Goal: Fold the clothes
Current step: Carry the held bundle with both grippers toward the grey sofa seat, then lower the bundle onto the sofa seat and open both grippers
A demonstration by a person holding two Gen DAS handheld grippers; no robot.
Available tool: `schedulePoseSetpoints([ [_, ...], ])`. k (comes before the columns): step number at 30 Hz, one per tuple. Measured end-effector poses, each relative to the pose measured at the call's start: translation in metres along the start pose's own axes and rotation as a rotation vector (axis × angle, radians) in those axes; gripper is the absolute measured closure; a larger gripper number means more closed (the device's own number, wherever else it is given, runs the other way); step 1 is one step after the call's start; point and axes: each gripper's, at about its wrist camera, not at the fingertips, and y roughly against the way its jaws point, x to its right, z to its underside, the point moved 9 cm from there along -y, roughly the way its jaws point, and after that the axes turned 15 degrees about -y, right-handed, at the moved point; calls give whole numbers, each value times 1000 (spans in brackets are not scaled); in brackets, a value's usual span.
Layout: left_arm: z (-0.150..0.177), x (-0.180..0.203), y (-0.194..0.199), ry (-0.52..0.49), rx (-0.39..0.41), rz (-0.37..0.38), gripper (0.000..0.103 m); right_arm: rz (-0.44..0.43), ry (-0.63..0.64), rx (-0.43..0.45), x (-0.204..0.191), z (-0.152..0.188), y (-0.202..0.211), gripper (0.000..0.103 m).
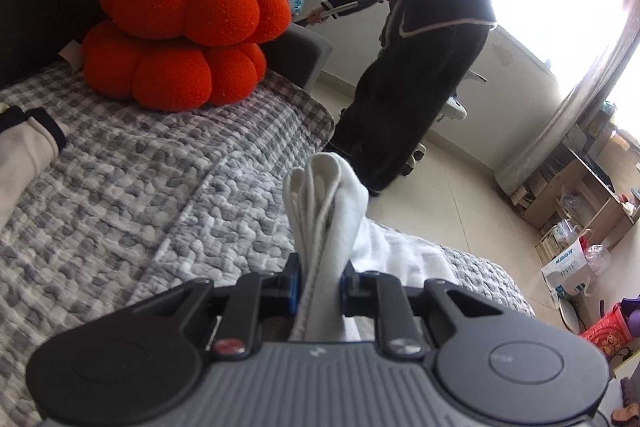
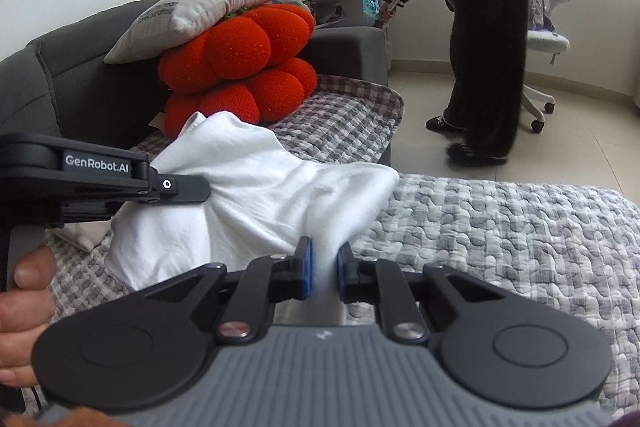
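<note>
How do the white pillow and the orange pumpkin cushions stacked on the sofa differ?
The white pillow is flat, smooth woven fabric with printed text; the orange pumpkin cushions are plump, lobed and fuzzy, with no print. The white pillow lies tilted on top of the stack, while the orange pumpkin cushions sit beneath it, one on the other, the lower one resting on the checked quilt. There is one pillow but two cushions. All are soft furnishings piled at the sofa's end.

Checked blanket (image 2: 500, 227) is lying open right of the white garment (image 2: 248, 179). Stacked orange cushions (image 2: 240, 67) are blocking the sofa's far end; a standing person (image 2: 484, 27) is occupying the floor beyond.
</note>
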Motion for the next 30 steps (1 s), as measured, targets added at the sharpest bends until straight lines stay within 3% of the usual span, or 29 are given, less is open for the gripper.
schedulePoseSetpoints([
  [10, -16, -58, 41, -40, 38, -53, 85, -61, 10, 5, -65, 2, -11, 88],
  [18, -28, -149, 58, 9, 40, -91, 85, -154, 73, -19, -143, 10, -45, 89],
  [26, -68, -241, 96, -17, 106, -199, 85, -302, 80, -7, -238, 2, -85, 89],
  [30, -73, -296, 96, 18, 98, -295, 85, -361, 77, -19, -287, 7, -109, 89],
])
